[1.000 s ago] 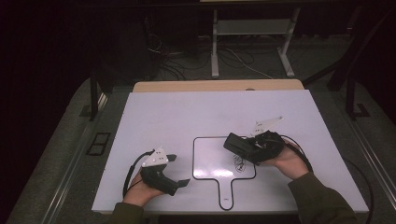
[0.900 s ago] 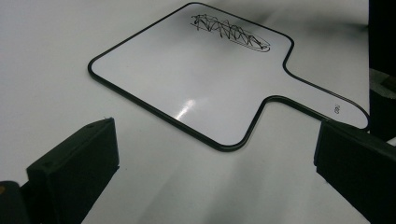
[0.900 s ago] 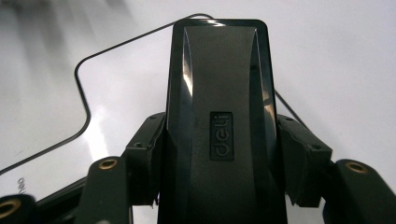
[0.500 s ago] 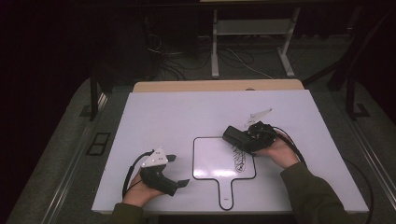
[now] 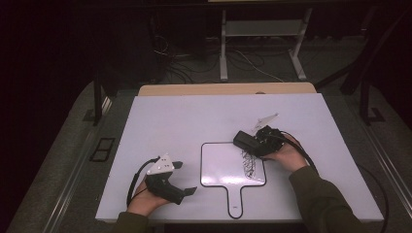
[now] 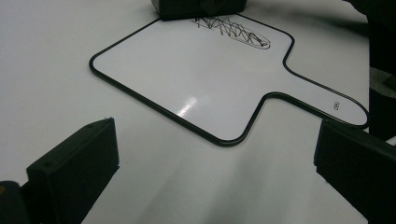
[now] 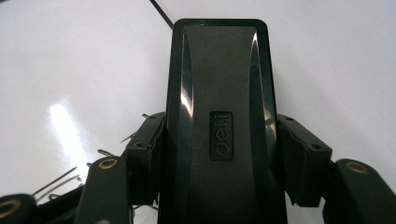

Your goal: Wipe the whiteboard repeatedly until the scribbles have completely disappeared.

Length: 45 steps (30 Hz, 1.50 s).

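A paddle-shaped whiteboard (image 5: 221, 165) (image 6: 187, 70) lies flat on the white table (image 5: 194, 121), its handle toward the front edge. A black scribble (image 5: 248, 163) (image 6: 231, 30) marks its right side. My right gripper (image 5: 253, 142) (image 7: 224, 140) is shut on a black eraser (image 5: 244, 140) (image 7: 219, 107) (image 6: 198, 7), whose front end sits at the board's upper right corner, just above the scribble. My left gripper (image 5: 185, 177) (image 6: 217, 172) rests on the table left of the board, open, with nothing between its jaws.
A wooden strip (image 5: 223, 89) runs along the table's far edge. Beyond it stand metal frame legs (image 5: 223, 43) among cables on the dark floor. A black cable (image 5: 306, 155) loops from the right gripper over the table's right part.
The right gripper has carried the eraser a little left and down onto the board's upper right corner. The left gripper has stayed put.
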Available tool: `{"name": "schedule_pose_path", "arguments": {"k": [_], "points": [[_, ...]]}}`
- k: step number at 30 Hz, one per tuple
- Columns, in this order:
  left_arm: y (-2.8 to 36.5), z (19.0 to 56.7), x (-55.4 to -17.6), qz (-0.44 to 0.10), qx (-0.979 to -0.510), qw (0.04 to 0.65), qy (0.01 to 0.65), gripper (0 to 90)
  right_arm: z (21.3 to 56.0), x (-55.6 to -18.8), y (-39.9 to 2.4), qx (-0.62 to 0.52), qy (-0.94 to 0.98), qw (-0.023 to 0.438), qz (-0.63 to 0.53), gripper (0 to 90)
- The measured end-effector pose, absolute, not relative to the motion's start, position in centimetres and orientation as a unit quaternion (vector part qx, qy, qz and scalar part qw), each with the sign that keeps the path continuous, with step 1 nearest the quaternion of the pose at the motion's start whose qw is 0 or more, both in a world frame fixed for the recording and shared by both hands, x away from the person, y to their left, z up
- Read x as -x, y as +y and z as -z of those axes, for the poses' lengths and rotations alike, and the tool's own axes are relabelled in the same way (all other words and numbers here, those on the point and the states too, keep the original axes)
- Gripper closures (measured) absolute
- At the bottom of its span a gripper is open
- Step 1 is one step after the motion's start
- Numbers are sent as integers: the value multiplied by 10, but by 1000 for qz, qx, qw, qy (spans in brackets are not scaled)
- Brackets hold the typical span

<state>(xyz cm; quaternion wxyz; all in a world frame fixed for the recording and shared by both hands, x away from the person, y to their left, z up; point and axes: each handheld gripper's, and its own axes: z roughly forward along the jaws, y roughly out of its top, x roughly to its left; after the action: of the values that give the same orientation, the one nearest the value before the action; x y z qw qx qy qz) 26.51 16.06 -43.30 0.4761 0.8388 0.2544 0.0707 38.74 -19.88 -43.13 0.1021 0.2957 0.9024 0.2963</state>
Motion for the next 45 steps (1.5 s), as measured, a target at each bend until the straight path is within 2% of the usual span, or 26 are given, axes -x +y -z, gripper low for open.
{"name": "schedule_pose_path", "arguments": {"k": [15, 33, 45], "points": [[162, 433, -265, -72, -839, 476, 253, 0, 432, -377, -196, -277, 911, 102, -287, 385], [160, 432, -265, -73, -838, 478, 253, 0, 430, -341, -190, -235, 926, 97, -277, 385], [160, 432, -265, -72, -837, 479, 254, 0, 429, -311, -185, -203, 936, 74, -278, 385]]}}
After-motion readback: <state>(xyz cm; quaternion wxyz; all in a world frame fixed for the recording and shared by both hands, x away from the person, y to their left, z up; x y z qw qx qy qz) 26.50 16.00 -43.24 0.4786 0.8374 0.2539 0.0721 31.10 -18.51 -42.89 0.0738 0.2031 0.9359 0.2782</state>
